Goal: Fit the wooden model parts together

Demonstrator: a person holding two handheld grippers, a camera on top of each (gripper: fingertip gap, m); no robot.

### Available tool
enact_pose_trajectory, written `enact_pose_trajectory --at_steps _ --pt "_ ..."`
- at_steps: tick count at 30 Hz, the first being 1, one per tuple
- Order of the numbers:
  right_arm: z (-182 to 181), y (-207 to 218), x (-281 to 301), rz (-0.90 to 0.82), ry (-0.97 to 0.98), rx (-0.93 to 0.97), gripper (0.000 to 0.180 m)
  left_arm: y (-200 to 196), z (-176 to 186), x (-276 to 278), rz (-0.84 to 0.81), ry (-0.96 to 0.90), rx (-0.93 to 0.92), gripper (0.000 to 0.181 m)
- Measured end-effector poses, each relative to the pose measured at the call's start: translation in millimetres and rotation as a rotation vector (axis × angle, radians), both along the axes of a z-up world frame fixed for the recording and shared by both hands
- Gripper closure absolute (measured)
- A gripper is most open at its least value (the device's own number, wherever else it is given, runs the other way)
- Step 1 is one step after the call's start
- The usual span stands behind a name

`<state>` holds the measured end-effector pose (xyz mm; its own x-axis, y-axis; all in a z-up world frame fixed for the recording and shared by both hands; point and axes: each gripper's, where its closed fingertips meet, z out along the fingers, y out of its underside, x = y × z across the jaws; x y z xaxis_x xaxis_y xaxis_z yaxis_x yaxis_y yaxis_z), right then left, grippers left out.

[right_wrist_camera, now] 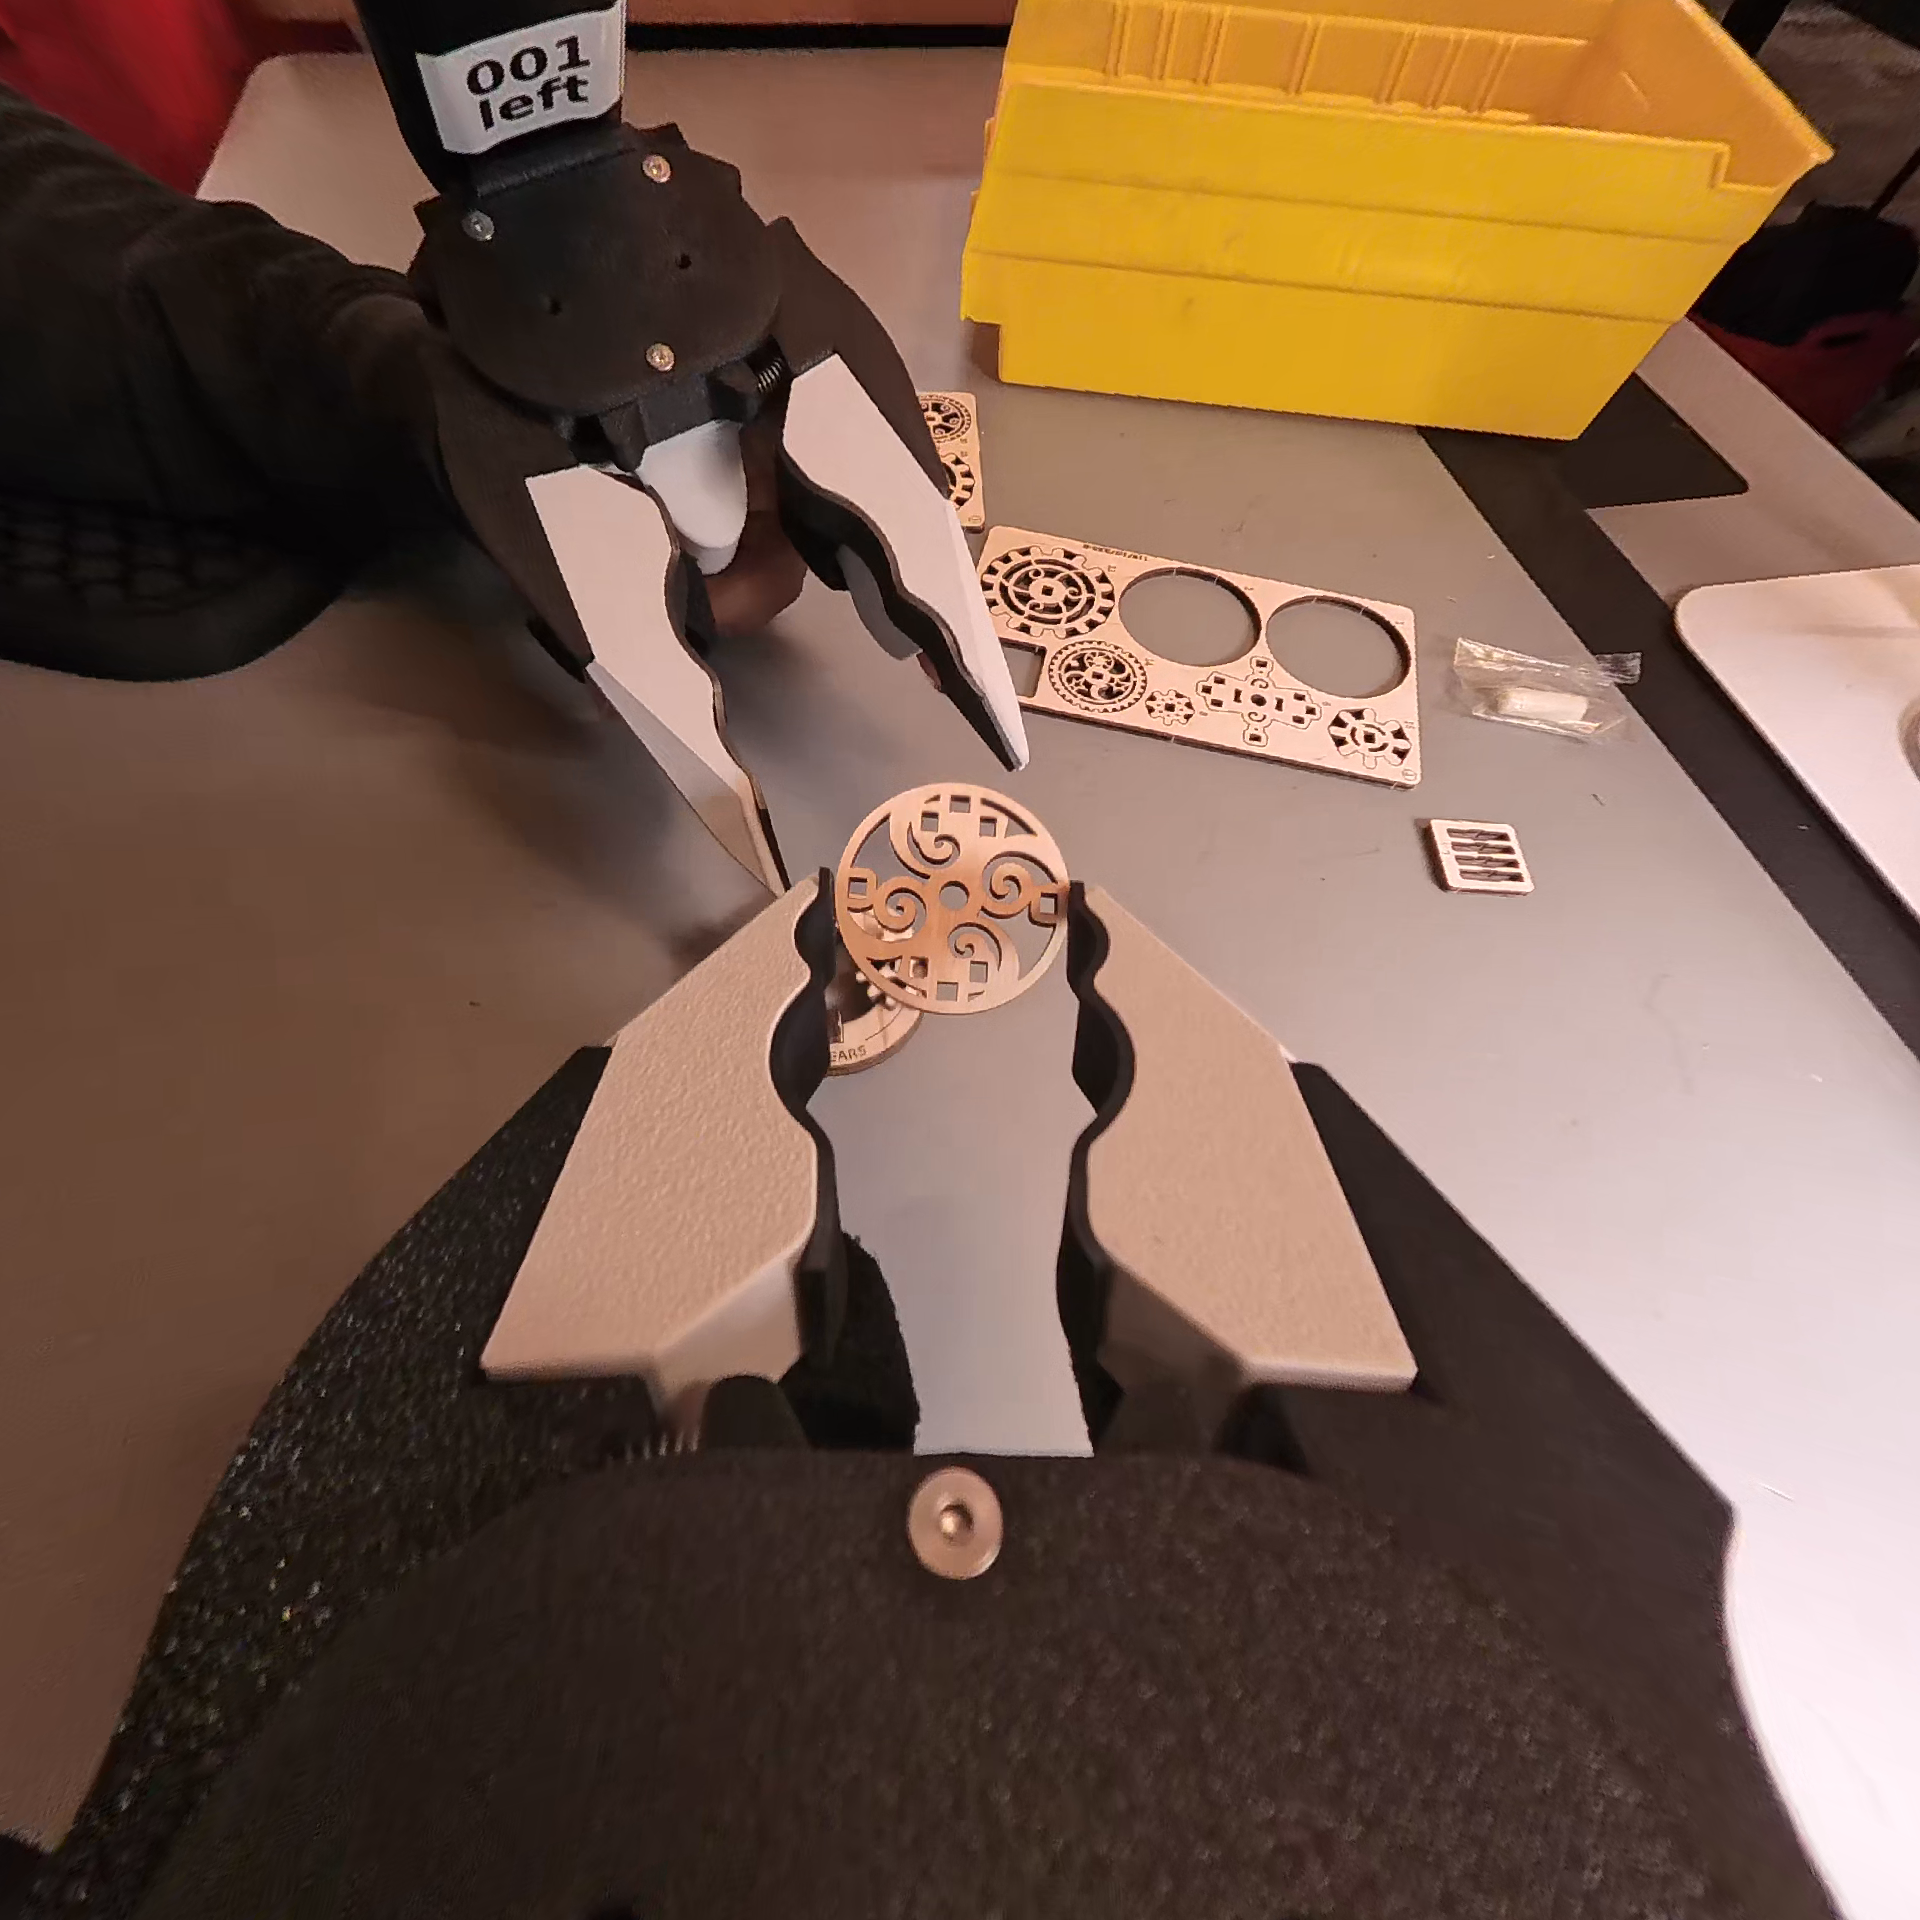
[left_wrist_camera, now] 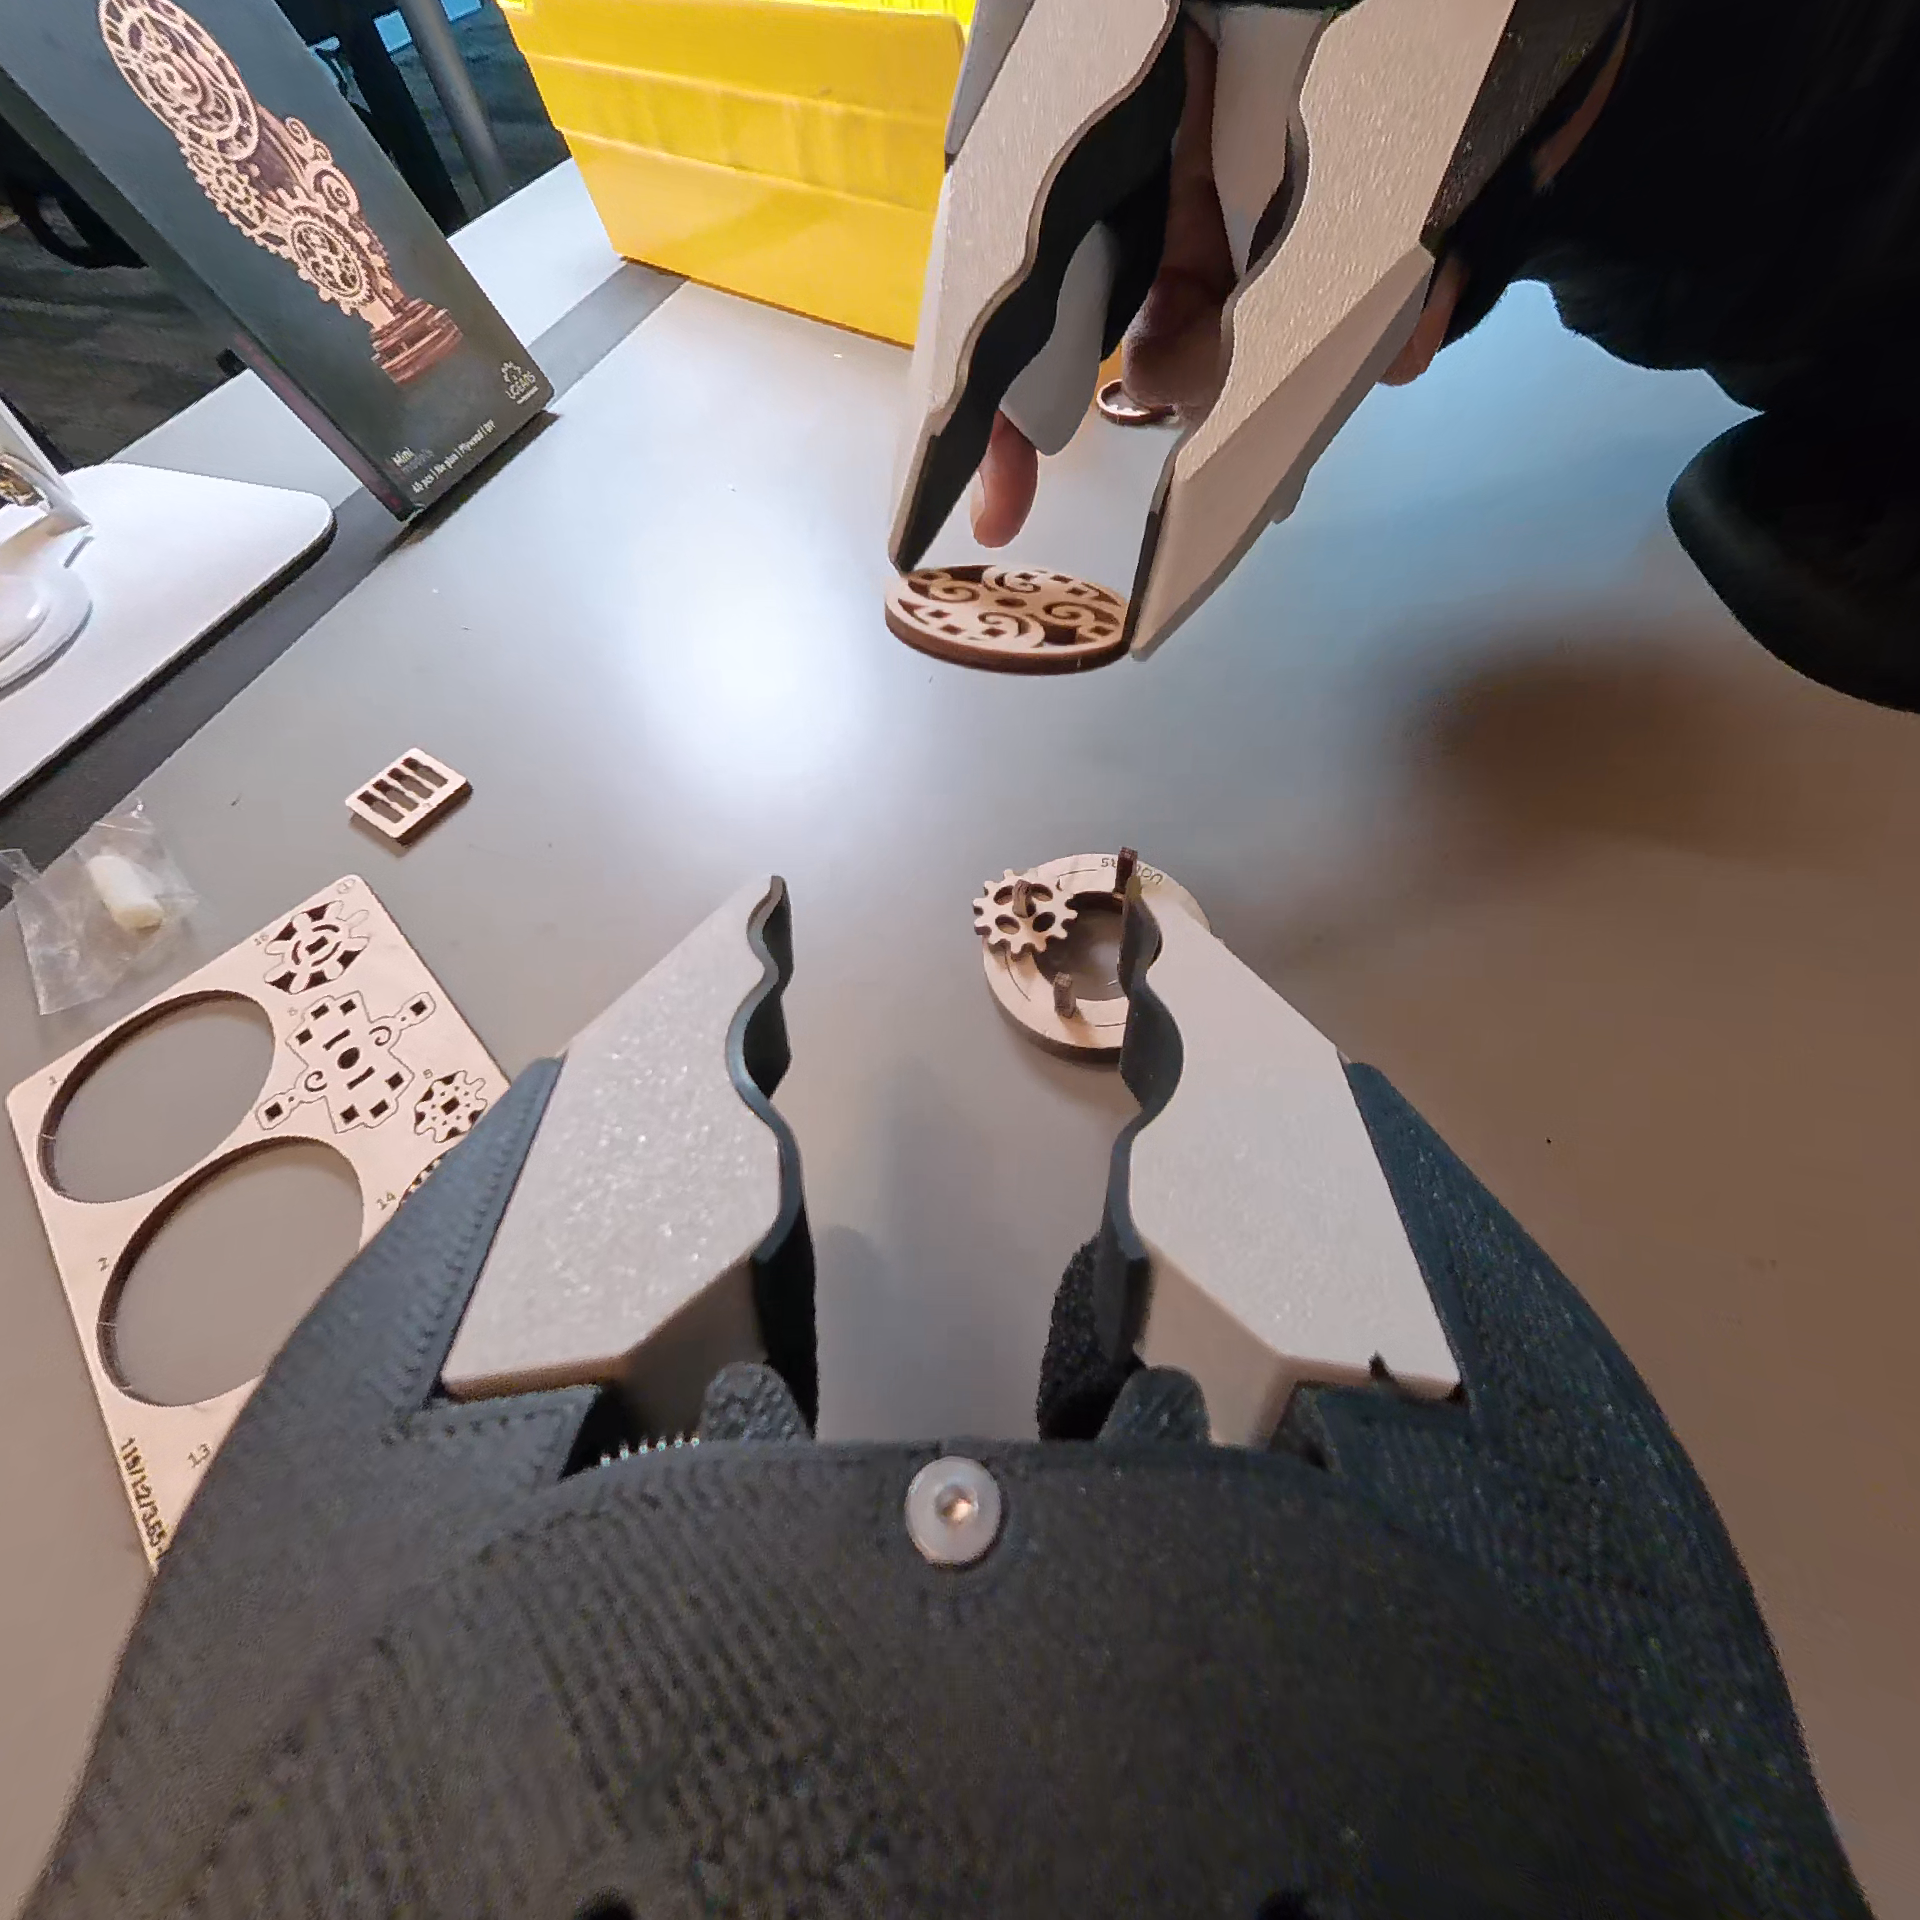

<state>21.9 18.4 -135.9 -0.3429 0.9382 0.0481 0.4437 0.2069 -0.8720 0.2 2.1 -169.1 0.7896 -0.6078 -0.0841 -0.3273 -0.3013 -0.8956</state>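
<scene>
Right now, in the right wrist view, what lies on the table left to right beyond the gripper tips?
Left gripper → punched wooden sheet → small slotted wooden piece → plastic bag with a white part → white base at the edge.

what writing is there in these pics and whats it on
I won't quote writing; it stands on these:
white label, top left, right wrist view
dark cardboard box: logo, small print
pale wooden parts sheet: tiny numbers
round wooden base: engraving, partly hidden
</scene>
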Motion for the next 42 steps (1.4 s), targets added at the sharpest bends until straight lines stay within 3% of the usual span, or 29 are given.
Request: enact_pose_trajectory --at_steps 11,26,42 --pt "-10 -10 7 0.061 -0.072 -0.003 0.137 0 -1 0 -0.009 0.005 -0.006 0.116" --pt "-29 -16 13 0.093 -0.178 0.017 0.137 -15 -32 17 -0.115 0.044 -0.199 0.103" --pt "-35 -13 17 0.091 -0.213 0.043 0.137 -14 -41 16 -0.106 0.104 -0.222 0.115"
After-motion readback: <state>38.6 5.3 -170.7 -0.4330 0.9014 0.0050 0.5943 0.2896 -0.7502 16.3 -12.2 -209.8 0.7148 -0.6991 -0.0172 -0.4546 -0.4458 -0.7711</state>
